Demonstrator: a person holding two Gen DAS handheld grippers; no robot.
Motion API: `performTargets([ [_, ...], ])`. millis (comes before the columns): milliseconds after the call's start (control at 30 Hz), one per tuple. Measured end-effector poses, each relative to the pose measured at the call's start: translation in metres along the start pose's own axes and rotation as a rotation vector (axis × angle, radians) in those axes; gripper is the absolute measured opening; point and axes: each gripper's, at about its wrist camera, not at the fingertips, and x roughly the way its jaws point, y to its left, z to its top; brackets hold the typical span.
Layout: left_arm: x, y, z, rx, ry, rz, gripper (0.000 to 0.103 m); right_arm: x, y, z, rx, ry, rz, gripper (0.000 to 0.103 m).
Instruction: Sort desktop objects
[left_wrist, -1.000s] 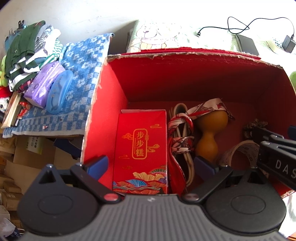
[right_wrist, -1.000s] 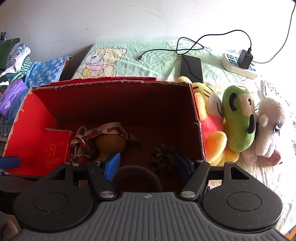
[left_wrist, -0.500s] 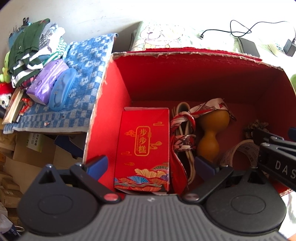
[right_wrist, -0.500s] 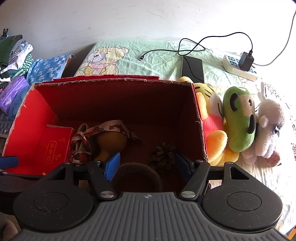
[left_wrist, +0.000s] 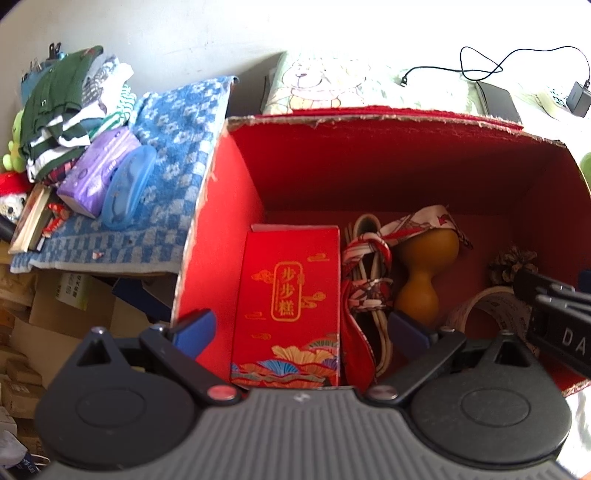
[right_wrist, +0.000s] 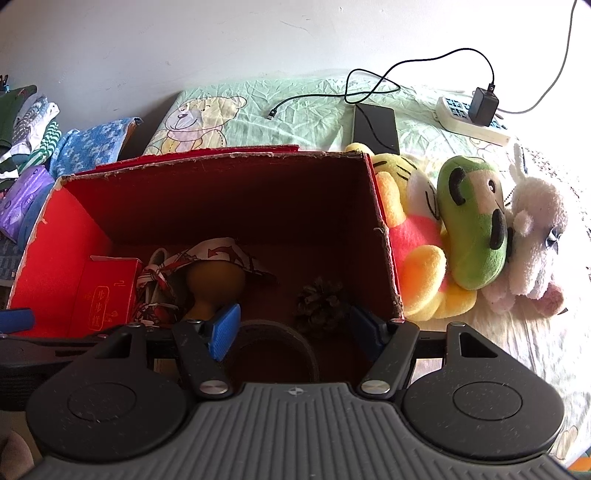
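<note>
A big red cardboard box (left_wrist: 221, 229) (right_wrist: 384, 229) holds a red packet with gold characters (left_wrist: 291, 295) (right_wrist: 107, 291), a patterned ribbon over a cord (left_wrist: 365, 280), a brown gourd (left_wrist: 424, 273) (right_wrist: 214, 284), a pine cone (left_wrist: 513, 262) (right_wrist: 321, 302) and a tape roll (left_wrist: 487, 306) (right_wrist: 273, 343). My left gripper (left_wrist: 299, 326) hovers open over the packet at the box's near left. My right gripper (right_wrist: 293, 328) hovers open above the tape roll and pine cone. Neither holds anything.
Left of the box lie a blue checked towel (left_wrist: 173, 147), a purple tissue pack (left_wrist: 98, 170), a blue case (left_wrist: 129, 184) and folded clothes (left_wrist: 70, 107). Right of it sit plush toys (right_wrist: 472, 221). Behind lie a phone (right_wrist: 375, 125), a cable (right_wrist: 373, 85) and a power strip (right_wrist: 469, 118).
Both views have shifted slightly, so the box sits a little further right and lower in the left wrist view. Box contents have not moved. Both grippers stay open.
</note>
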Motion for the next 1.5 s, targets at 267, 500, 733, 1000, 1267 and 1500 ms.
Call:
performTargets([
  [267, 0.0001, 0.0010, 0.0069, 0.008, -0.011, 0.001, 0.100, -0.0009, 0.0005, 0.0024, -0.003, -0.009, 0.010, 0.068],
  [500, 0.0007, -0.0017, 0.0084, 0.019, -0.001, -0.014, 0.100, -0.0023, 0.0007, 0.0058, 0.006, -0.004, 0.015, 0.068],
  [733, -0.0002, -0.0015, 0.0092, 0.006, -0.006, -0.021, 0.100, -0.0033, -0.0018, 0.0060, 0.015, -0.004, 0.019, 0.068],
  [1000, -0.0030, -0.0057, 0.0089, 0.021, -0.027, -0.004, 0.100, -0.0056, -0.0015, 0.0037, 0.005, -0.011, 0.018, 0.068],
  [1267, -0.0050, -0.0053, 0.0065, 0.013, -0.046, -0.021, 0.099, -0.0063, -0.0046, 0.0023, 0.008, -0.014, 0.025, 0.068],
  [1500, -0.0012, -0.0045, 0.0054, 0.006, -0.025, -0.041, 0.099, -0.0067, -0.0055, 0.0026, 0.009, -0.021, 0.028, 0.068],
])
